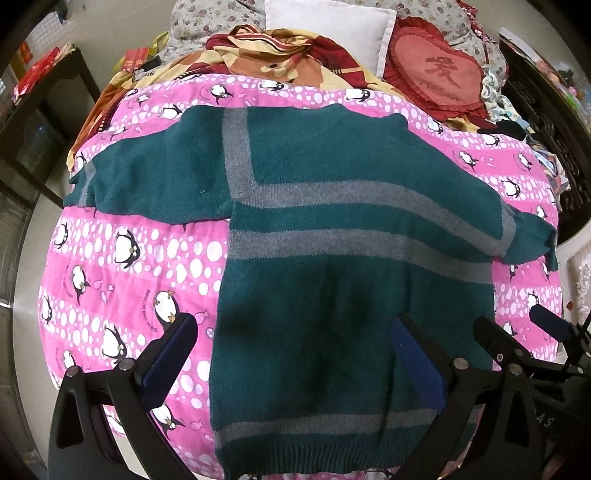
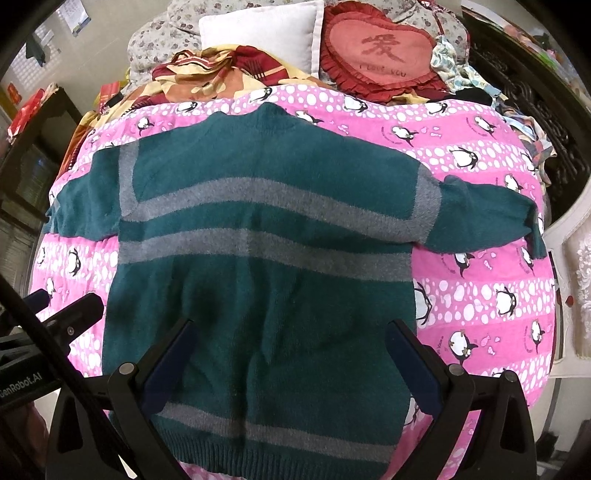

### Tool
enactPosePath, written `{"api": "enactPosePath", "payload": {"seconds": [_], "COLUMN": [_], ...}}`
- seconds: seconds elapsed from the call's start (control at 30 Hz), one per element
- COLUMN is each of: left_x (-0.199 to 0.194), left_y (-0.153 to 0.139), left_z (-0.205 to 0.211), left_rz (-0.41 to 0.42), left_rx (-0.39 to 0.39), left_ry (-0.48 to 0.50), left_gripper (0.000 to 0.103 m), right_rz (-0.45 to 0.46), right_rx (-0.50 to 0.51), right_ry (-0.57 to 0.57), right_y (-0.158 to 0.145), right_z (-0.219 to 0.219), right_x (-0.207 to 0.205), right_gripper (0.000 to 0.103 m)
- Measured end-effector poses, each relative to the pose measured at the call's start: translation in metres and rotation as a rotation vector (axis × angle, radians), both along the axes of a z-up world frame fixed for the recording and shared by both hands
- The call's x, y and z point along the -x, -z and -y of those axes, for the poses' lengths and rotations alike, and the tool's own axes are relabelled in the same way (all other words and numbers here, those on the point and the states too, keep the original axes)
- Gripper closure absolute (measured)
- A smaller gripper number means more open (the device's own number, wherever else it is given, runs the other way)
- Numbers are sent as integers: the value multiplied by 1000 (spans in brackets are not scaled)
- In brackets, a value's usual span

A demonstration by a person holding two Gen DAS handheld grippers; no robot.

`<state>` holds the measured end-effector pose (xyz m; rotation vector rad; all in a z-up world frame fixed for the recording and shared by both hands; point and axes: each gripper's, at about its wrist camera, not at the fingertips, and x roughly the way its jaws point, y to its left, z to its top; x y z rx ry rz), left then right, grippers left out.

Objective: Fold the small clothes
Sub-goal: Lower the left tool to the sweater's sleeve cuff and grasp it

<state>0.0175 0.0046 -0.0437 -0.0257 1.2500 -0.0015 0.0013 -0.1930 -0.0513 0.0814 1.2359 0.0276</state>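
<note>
A small teal sweater (image 1: 325,229) with grey stripes lies flat on a pink penguin blanket (image 1: 122,266), sleeves spread to both sides, hem toward me. It also shows in the right wrist view (image 2: 266,229). My left gripper (image 1: 295,325) is open and empty, hovering above the sweater's lower left part; its left finger is over the blanket. My right gripper (image 2: 291,328) is open and empty above the sweater's lower middle. The right gripper also shows in the left wrist view (image 1: 517,328) at the right edge; the left gripper shows in the right wrist view (image 2: 62,306) at the left edge.
The pink blanket (image 2: 480,280) covers a bed. At the far end lie a red and yellow quilt (image 1: 280,55), a white pillow (image 1: 332,26) and a red heart cushion (image 1: 439,74). A dark cabinet (image 1: 37,122) stands left; dark carved wood (image 1: 546,122) stands right.
</note>
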Motion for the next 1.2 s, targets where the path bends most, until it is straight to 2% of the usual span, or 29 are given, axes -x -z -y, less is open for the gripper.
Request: {"api": "enactPosePath", "payload": {"seconds": [0.27, 0.83, 1.0, 1.2], "left_x": [-4, -20, -21, -29], "left_y": [8, 29, 32, 32], "left_z": [-4, -54, -77, -134], "left_rz": [-5, -13, -16, 4], "left_rx": [4, -1, 12, 31], "left_ry": [-10, -90, -124, -208], "left_gripper": [0, 0, 0, 0], "right_rz": [-16, 1, -3, -12], "right_rx": [6, -4, -11, -13], "right_ry": [-9, -41, -55, -64], "right_y": [9, 28, 35, 46], "right_z": [-6, -49, -66, -83], "right_x": [-3, -38, -43, -50], "right_gripper": [0, 0, 0, 0]}}
